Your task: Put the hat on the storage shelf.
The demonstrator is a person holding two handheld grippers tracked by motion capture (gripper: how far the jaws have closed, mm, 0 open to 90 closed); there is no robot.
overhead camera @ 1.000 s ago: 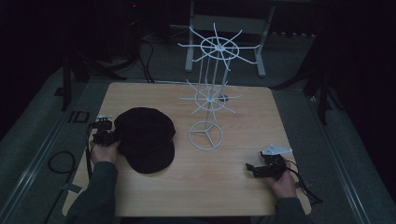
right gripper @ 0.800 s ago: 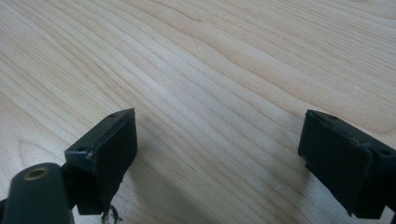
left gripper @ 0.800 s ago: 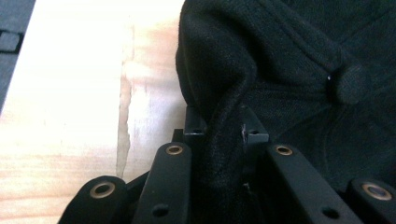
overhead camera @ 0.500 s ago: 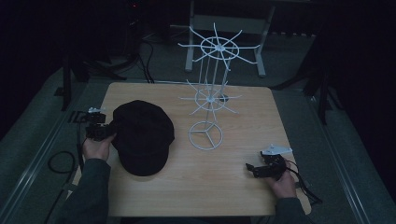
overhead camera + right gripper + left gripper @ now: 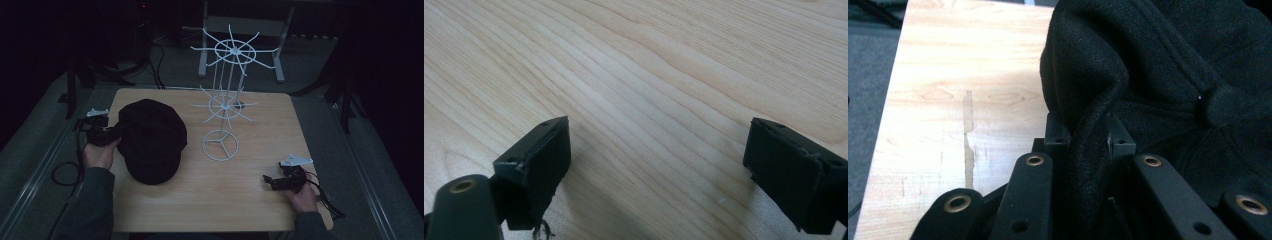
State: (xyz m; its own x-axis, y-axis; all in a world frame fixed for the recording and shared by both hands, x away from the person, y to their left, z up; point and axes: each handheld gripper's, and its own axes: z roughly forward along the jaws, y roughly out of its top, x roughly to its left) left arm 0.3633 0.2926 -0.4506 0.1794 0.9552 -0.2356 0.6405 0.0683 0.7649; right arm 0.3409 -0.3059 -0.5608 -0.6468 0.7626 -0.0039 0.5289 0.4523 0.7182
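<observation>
A black cap (image 5: pixel 150 140) hangs tilted over the left part of the wooden table (image 5: pixel 250 200). My left gripper (image 5: pixel 102 134) is shut on the cap's left edge, and in the left gripper view a fold of black cloth (image 5: pixel 1088 145) is pinched between the two jaws. My right gripper (image 5: pixel 274 182) rests near the table's front right corner. Its jaws stand wide apart over bare wood (image 5: pixel 659 145), with nothing between them. A white wire hat stand (image 5: pixel 225 107) with two rings of spokes stands at the table's middle back.
The stand's round wire base (image 5: pixel 220 145) sits just right of the cap. Cables (image 5: pixel 60 172) lie on the grey floor left of the table. A metal frame (image 5: pixel 240 25) stands behind the table in the dark.
My left gripper has lifted and moved back and to the left with the cap, which has followed toward the table's left rear. The right gripper has stayed where it was.
</observation>
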